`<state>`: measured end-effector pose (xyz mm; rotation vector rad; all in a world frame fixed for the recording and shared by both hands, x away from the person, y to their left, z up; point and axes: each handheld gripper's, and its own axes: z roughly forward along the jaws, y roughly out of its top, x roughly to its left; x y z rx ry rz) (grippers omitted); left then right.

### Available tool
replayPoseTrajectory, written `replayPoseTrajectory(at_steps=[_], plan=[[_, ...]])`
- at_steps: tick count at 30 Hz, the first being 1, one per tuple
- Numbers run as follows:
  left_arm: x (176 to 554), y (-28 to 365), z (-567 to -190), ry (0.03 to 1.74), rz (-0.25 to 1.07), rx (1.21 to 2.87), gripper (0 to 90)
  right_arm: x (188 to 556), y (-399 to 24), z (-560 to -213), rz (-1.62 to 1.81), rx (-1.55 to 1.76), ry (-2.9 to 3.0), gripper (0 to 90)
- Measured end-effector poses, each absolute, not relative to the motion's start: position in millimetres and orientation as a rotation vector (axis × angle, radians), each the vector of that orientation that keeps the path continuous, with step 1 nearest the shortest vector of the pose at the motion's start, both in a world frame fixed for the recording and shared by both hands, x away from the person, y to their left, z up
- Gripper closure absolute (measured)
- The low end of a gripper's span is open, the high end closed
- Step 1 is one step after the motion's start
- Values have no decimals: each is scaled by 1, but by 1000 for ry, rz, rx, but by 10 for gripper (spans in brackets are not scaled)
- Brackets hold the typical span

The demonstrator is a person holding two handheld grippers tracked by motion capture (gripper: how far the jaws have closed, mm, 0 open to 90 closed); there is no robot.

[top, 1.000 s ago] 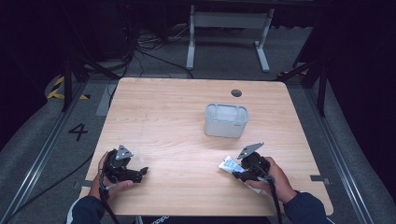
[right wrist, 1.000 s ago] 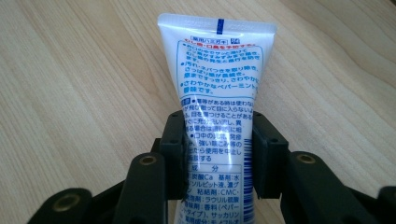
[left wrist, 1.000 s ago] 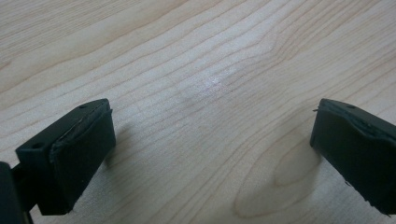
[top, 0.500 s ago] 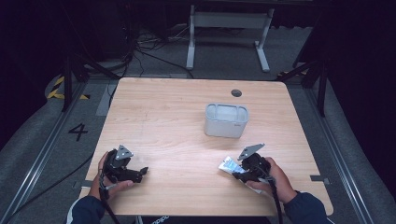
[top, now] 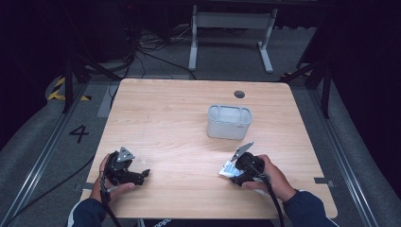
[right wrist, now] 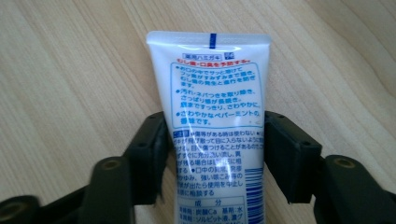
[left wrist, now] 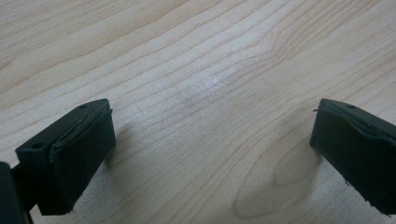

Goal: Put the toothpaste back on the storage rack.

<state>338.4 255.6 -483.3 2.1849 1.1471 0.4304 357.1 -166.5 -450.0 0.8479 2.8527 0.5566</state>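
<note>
High view first: a wooden table (top: 179, 109) with a person's forearms coming in from the bottom edge, one gripper in each hand. The left gripper (top: 142, 176) rests low over the near left part of the tabletop, tipped on its side so that its jaws point toward the middle of the table. In the left gripper view its two black jaws stand well apart, with nothing but bare wood grain between them.

The right gripper (top: 230, 171) sits near the front right of the table, with the person's hand (top: 272, 177) wrapped around its body. At its tips lies a small white toothpaste tube (top: 229, 169), flat on the wood. In the right gripper view the tube (right wrist: 218, 116) runs lengthwise between the two jaws — its crimped flat end points away from the camera, and its printed back, with blue and red Japanese text and a barcode low down, faces up. The jaws have just been opening: they now flank the tube on either side, close beside its edges, and the pads do not look pressed into it. The tube rests on the table by itself.

A grey, open-topped container (top: 229, 121) stands farther back on the table — beyond the right gripper and apart from the tube. A round dark hole (top: 239, 94) shows in the tabletop behind the container.
</note>
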Motion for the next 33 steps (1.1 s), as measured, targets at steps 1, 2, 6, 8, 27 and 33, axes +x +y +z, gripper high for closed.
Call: replayPoseTrajectory(at_steps=[1,2,6,8,27,33], plan=[[338,256,-483,1147,431,2185,5,357,-166,-450,558,840,2859,441],[338,255,-483,1148,431,2183,5,356,-165,-450,562,842,2856,448],[338,256,-483,1147,430,2185,5,356,-166,-450,572,834,2854,510],[338,256,-483,1147,431,2185,5,356,-167,-449,580,825,2857,535],[338,255,-483,1148,430,2183,5,351,-180,-443,729,832,2812,644],[338,255,-483,1149,430,2183,5,351,-187,-437,793,835,2782,648]])
